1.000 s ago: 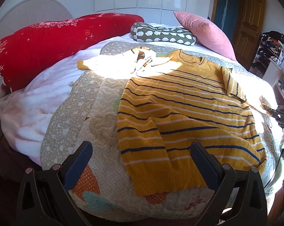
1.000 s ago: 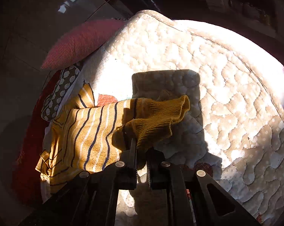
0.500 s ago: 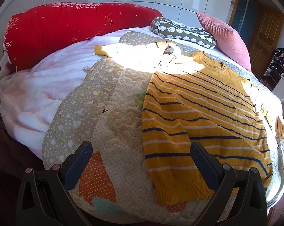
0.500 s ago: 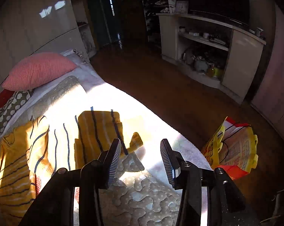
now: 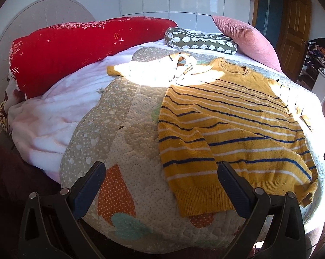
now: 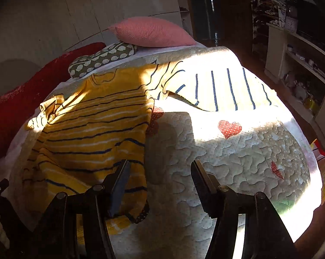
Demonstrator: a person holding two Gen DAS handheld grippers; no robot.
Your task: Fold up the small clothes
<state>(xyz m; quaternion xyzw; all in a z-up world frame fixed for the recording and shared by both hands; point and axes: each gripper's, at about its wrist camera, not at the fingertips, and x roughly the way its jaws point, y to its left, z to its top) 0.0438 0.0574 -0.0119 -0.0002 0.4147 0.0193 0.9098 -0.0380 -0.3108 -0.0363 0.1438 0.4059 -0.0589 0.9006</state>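
Observation:
A yellow sweater (image 5: 231, 127) with blue and white stripes lies flat on the quilted bedspread (image 5: 130, 133). Its left sleeve (image 5: 184, 149) is folded across the body. In the right wrist view the same sweater (image 6: 93, 125) has its other sleeve (image 6: 216, 90) stretched out sideways in bright sun. My left gripper (image 5: 162, 185) is open above the quilt's near edge, just left of the hem. The jaws of my right gripper (image 6: 160, 179) are opening with nothing between them, over the hem's right corner.
A second small pale and yellow garment (image 5: 153, 73) lies behind the sweater. A red bolster (image 5: 76, 49), a patterned pillow (image 5: 201, 41) and a pink cushion (image 5: 248, 36) line the bed's head. A shelf unit (image 6: 302, 64) and a yellow bag (image 6: 323, 164) stand beside the bed.
My right gripper let go of the sleeve cuff, opened, rolled and drew back; the sleeve now lies spread out on the quilt. The left view slid slightly sideways along the bed.

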